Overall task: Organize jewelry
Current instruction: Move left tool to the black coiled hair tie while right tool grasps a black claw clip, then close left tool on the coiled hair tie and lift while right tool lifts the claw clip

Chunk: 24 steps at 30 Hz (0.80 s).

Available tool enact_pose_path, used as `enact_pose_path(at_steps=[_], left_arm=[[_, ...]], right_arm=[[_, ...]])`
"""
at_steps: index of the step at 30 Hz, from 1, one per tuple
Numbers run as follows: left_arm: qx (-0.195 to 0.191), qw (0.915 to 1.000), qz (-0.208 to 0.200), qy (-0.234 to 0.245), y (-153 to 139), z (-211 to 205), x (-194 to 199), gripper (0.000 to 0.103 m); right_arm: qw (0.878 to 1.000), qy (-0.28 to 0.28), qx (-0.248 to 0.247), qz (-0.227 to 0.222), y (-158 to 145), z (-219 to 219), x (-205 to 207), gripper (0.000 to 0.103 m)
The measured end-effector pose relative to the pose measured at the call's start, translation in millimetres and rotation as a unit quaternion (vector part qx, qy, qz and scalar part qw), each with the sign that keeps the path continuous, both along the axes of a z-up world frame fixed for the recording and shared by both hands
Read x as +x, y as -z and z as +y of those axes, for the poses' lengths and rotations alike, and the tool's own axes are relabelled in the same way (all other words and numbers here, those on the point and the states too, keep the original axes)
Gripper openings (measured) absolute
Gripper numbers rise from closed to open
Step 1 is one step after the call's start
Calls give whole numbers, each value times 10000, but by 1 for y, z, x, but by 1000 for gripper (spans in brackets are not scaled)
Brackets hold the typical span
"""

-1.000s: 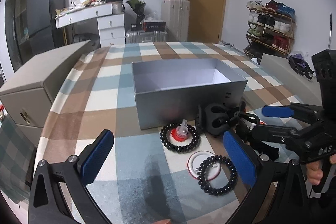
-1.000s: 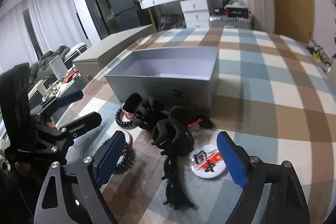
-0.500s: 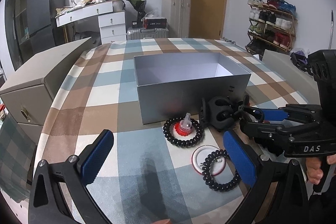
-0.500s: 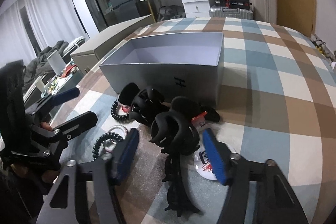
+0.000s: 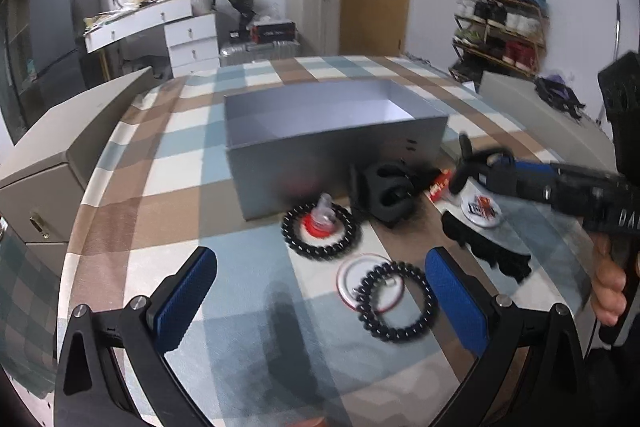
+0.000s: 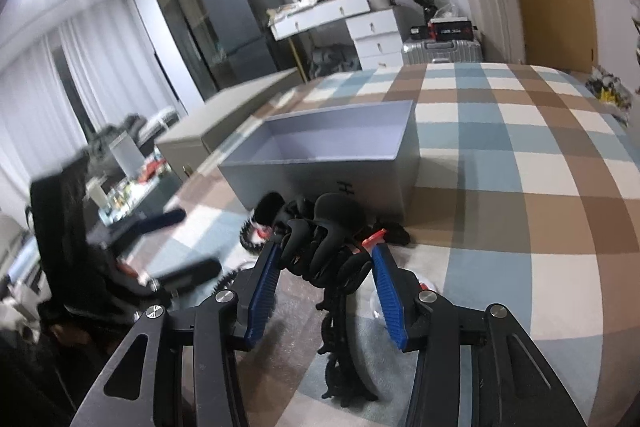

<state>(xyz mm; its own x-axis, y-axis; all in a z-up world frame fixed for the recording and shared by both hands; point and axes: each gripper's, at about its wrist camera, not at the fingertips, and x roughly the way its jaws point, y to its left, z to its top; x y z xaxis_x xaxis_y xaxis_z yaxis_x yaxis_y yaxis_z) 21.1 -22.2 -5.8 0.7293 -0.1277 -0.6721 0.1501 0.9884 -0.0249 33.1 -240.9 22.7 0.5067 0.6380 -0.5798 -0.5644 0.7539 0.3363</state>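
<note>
- The right gripper (image 6: pixel 326 279) pinches a black claw hair clip (image 6: pixel 320 247) between its blue pads; its jaws have just been closing, and the clip now sits between them, just in front of the grey open box (image 6: pixel 340 163).
- In the left wrist view the clip appears raised off the checked tablecloth (image 5: pixel 256 267), near the box's front right corner, though blur makes the exact gap hard to judge.
- The clip's long axis seems to run roughly along the gripper's fingers, its curved teeth toward the box and a toothed tail trailing back toward the camera.
- The grip looks to fall on the rounded shell, so the clip could pivot or slip out on the way to the box.
- A second black clip (image 5: pixel 390 193) lies right against the box front; tangled teeth could drag it along.
- The round badge (image 5: pixel 482 207) lies just under the carried clip and may be nudged.
- The left gripper (image 5: pixel 320 299) is spread wide and empty, near the box front, over a black coil hair tie (image 5: pixel 396 303) and white ring; beside them lies a beaded bracelet (image 5: pixel 320 233).
</note>
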Motion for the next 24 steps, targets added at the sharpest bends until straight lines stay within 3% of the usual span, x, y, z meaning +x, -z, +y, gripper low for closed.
enact_pose_path(at_steps=[3, 5, 7, 11, 13, 16, 20, 21, 24], left_arm=[[-45, 9997, 155, 167, 2, -2, 1, 101], [-100, 9994, 244, 215, 3, 0, 2, 95], [-54, 9991, 337, 232, 5, -1, 3, 75], [68, 9982, 458, 381, 8, -3, 0, 55], [76, 9976, 516, 450, 10, -4, 0, 38], [83, 9962, 615, 617, 13, -8, -1, 25], [145, 9952, 636, 733, 14, -10, -4, 15], [114, 9949, 641, 770, 13, -10, -4, 8], [121, 9953, 615, 741, 13, -9, -5, 5]], right_arm=[[10000, 37, 92, 5, -2, -2, 0, 46], [9999, 21, 117, 7, -2, -2, -1, 46], [9999, -9, 120, 3, -2, -1, -2, 46], [9999, -57, 117, -4, -2, 0, -3, 46], [9999, -73, 115, 4, -1, 1, -2, 46], [9999, -83, 116, 11, -1, 1, -2, 46], [9999, -89, 125, 18, -1, 1, -3, 46], [9999, -87, 125, 24, -1, 1, -3, 46], [9999, -85, 134, 30, 0, 1, -3, 46]])
